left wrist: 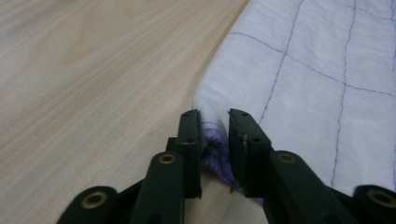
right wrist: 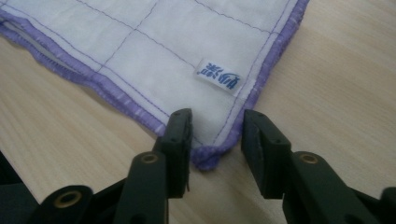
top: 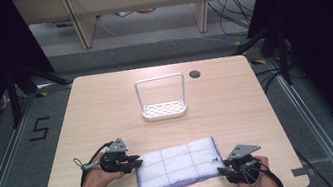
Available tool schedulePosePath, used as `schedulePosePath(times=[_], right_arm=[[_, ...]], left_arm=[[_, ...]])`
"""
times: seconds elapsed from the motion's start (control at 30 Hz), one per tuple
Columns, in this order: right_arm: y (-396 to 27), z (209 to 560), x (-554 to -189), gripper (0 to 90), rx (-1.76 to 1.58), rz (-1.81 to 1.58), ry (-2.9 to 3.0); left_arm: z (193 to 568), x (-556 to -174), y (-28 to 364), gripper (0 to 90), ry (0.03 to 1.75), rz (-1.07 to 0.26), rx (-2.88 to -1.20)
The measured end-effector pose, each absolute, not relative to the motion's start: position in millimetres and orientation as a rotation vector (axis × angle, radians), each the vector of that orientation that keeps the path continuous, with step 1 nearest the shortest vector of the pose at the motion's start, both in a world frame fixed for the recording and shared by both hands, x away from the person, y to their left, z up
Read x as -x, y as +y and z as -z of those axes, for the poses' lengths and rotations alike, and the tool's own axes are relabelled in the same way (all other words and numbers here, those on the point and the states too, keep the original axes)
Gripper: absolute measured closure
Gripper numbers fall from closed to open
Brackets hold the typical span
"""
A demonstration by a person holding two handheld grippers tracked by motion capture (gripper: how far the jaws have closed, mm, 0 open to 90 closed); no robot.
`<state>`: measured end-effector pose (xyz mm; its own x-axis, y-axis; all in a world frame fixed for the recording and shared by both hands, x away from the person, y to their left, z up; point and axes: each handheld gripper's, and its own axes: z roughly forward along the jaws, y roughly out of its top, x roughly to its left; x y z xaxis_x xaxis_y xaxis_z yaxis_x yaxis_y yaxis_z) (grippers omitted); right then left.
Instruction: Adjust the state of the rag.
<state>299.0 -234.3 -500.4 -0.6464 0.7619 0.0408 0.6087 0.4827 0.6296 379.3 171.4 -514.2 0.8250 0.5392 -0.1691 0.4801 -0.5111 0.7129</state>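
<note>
A white cloth [top: 178, 165] with purple stitched lines and a purple hem lies folded flat near the table's front edge. My left gripper [top: 138, 162] is at the cloth's left edge. In the left gripper view its jaws [left wrist: 215, 116] stand narrowly apart, with the cloth's [left wrist: 303, 70] bunched hem pinched between them. My right gripper [top: 222, 169] is at the near right corner. In the right gripper view it [right wrist: 215, 116] is open, its jaws straddling the corner of the cloth [right wrist: 140, 42] without touching it. A small blue-printed label [right wrist: 218, 76] is sewn just inside that corner.
A white rack [top: 164, 109] with a tall hoop handle stands at the middle of the wooden table [top: 106, 108]. A round cable hole [top: 195, 74] sits behind it to the right. Dark stands and cables flank the table.
</note>
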Motion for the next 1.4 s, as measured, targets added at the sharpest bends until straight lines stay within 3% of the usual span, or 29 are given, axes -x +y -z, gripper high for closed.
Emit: schedulePosePath(times=[0.27, 0.53, 1.0, 1.27, 1.4], right_arm=[[-237, 502, -303, 82.0, -1.194, -0.99, 2.526], [-234, 497, -317, 85.9, -1.135, -0.95, 2.556], [-181, 484, -422, 86.2, -0.962, -0.879, 2.582], [-146, 488, -453, 85.7, -0.929, -0.841, 2.622], [-142, 491, -462, 68.7, -1.003, -0.863, 2.59]], left_arm=[[513, -360, 176, 80.3, 0.702, -0.106, -2.222], [511, -330, 181, 80.7, 0.685, -0.072, -2.229], [511, -287, 168, 80.4, 0.639, -0.017, -2.194], [510, -275, 156, 78.1, 0.614, 0.017, -2.188], [507, -275, 157, 66.8, 0.633, 0.04, -2.157]])
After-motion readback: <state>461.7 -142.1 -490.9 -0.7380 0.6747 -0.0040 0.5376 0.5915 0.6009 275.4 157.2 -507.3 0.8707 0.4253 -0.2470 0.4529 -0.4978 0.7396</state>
